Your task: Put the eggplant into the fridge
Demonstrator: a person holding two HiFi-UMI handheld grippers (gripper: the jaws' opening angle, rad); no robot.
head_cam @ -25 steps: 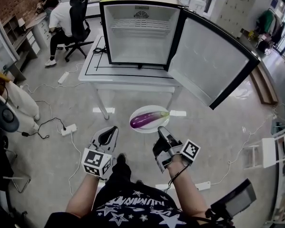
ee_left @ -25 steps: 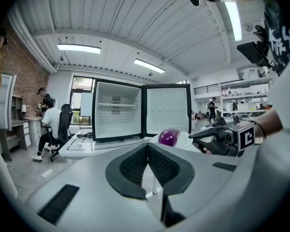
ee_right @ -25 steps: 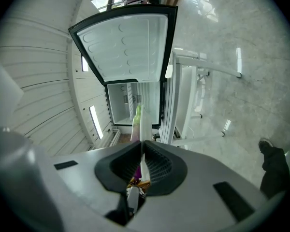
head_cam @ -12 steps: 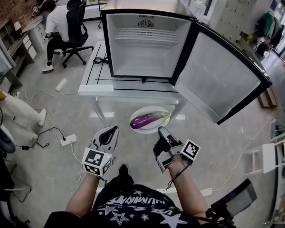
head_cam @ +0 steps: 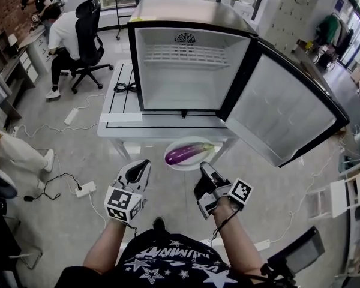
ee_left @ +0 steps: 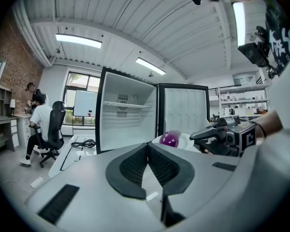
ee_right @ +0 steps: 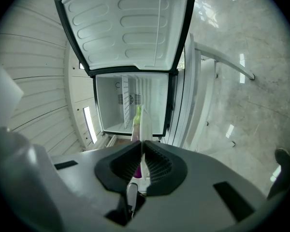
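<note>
The right tongs (head_cam: 205, 168) are pinching the near rim of a white plate (head_cam: 175, 144); in the right gripper view the rim stands edge-on between the two pressed pads (ee_right: 150, 164). The eggplant (head_cam: 188, 152) lies across this plate, with its green stem end toward the right. The plate is held in the air in front of the white tabletop (head_cam: 117, 95), and the eggplant is outside the fridge (head_cam: 192, 71). The fridge stands on the tabletop, its door (head_cam: 282, 110) swung wide to the right, and inside there is a wire shelf (head_cam: 195, 54). The left tongs (head_cam: 141, 165) are pressed together with nothing between them, just beside the plate on its left and not touching it.
</note>
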